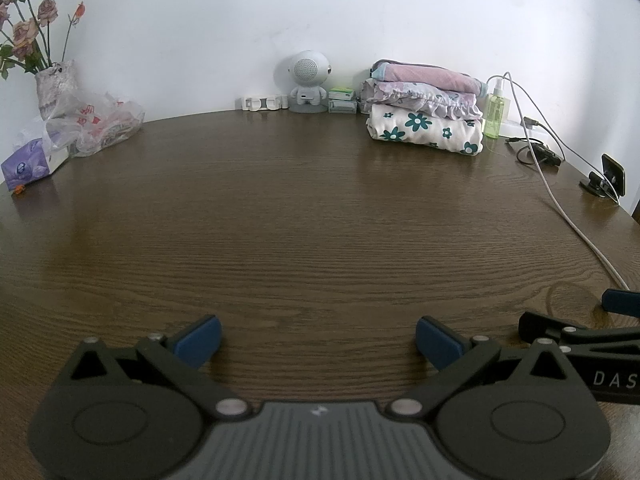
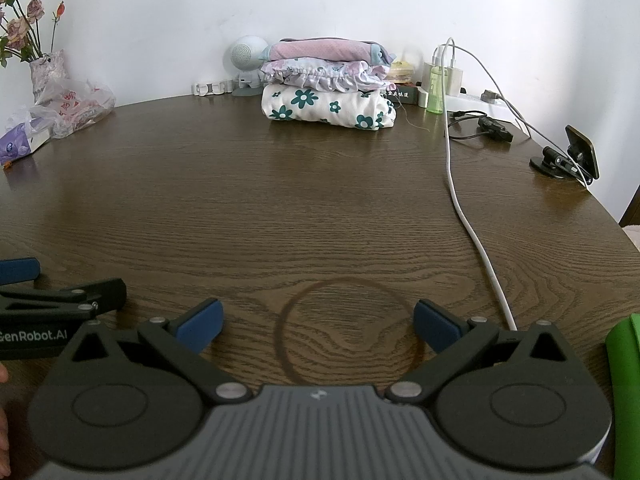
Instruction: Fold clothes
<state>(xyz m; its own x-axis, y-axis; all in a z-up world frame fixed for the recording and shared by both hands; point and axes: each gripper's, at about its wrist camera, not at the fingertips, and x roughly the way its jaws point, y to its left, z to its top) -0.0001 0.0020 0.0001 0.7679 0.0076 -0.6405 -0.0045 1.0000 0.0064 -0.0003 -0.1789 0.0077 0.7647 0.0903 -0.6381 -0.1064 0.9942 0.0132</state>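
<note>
Both claws hang just above the near edge of the dark brown wood-grain surface (image 1: 320, 208), each with its blue-padded fingers spread wide apart and nothing between them: the left claw (image 1: 318, 340) over bare wood, the right claw (image 2: 318, 324) framing a faint round ring stain (image 2: 348, 332) in the grain. The two sit side by side, each showing at the edge of the other's view. The folded clothes are stacked at the far side against the white wall, right of centre: a white garment with teal flowers (image 2: 326, 107) at the bottom, a lilac ruffled floral piece (image 2: 320, 73) on it, and a pink folded piece (image 2: 324, 50) on top. Just left of the stack stands a small white round-headed robot figure (image 1: 307, 80). To the right of the stack are a pale green spray bottle (image 1: 495, 114), and a white cable (image 2: 464, 208) running toward the near edge. At the far left lie a crumpled clear plastic bag (image 1: 94, 124), a purple tissue box (image 1: 30, 164) and a vase of dried roses (image 1: 54, 84).
</note>
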